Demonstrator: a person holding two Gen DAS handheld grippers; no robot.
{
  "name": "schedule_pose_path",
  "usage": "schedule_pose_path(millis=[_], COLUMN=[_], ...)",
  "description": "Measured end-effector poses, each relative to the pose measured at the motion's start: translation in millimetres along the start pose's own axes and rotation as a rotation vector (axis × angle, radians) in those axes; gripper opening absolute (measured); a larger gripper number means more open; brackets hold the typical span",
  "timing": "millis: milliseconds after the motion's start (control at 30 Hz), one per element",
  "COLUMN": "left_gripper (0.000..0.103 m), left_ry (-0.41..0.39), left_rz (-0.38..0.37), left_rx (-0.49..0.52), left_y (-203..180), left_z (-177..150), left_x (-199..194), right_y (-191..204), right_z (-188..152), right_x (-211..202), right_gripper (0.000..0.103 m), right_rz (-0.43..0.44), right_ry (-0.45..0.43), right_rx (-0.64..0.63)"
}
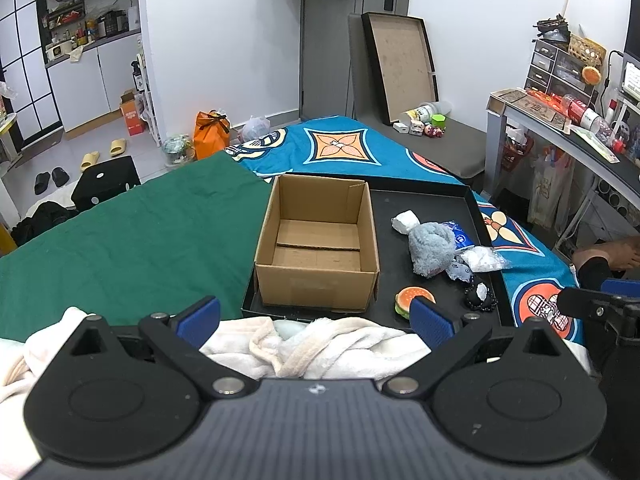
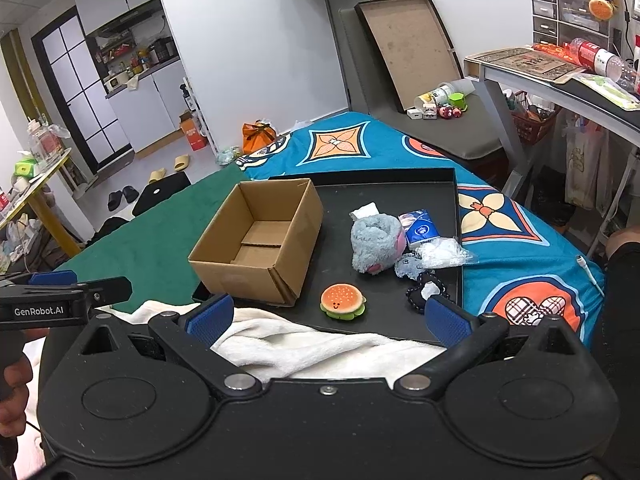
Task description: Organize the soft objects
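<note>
Nearest, along the bottom of both views, a cream fleece blanket (image 1: 320, 344) lies bunched on the bed, and both grippers hang over it: the left gripper (image 1: 316, 314) with its blue pads spread wide and nothing between them, the right gripper (image 2: 328, 316) likewise spread and holding nothing. Just beyond the blanket sits one shallow black tray (image 2: 400, 194) on a bed covered by a green sheet (image 1: 132, 236) at frame left and a blue patterned cover (image 1: 352, 148) further back and to the right.

In the tray's left half stands one open cardboard box (image 1: 316, 280), nothing in it. In the right half lie the soft things: one burger-shaped plush (image 2: 343, 300) nearest, one black frilly item (image 2: 426, 290) beside it, one grey fluffy plush (image 2: 374, 240) mid-tray, one white wad (image 1: 405, 222) behind it, one blue tissue pack (image 2: 420, 228), and crumpled clear plastic (image 2: 444, 252) at the tray's right rim.

Further off, a large flat box lid (image 1: 400, 64) leans on the wall by the door (image 1: 332, 40); a cluttered table (image 1: 560, 120) runs along the right edge, a kitchen alcove shows at upper left.

The right wrist view shows the burger's smiling face and pink on the grey plush; the left wrist view half hides the burger behind a pad. Each view catches the other gripper at its edge.
</note>
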State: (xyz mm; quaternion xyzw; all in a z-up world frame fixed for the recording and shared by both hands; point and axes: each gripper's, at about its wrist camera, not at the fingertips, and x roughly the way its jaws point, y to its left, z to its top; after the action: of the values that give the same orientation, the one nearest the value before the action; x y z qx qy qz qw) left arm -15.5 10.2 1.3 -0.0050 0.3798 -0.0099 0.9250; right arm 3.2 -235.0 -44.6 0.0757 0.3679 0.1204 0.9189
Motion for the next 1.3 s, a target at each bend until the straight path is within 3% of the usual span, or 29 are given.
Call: schedule_pose_path(millis=[833, 1300], left_gripper=[0.1, 0.1], left_ry=[0.008, 0.032], left_rz=[0.002, 0.033], left_rx=[0.004, -0.011], left_y=[-1, 1], left_z=[5, 30], left_x=[8, 47], right_y=[-6, -31], right_z=[4, 16], right_x=[17, 48], right_gripper=[0.103, 0.103], right_rz=[-0.009, 0.01], right_ry=[0.026, 0.028], right_rx=[-0.006, 0.025])
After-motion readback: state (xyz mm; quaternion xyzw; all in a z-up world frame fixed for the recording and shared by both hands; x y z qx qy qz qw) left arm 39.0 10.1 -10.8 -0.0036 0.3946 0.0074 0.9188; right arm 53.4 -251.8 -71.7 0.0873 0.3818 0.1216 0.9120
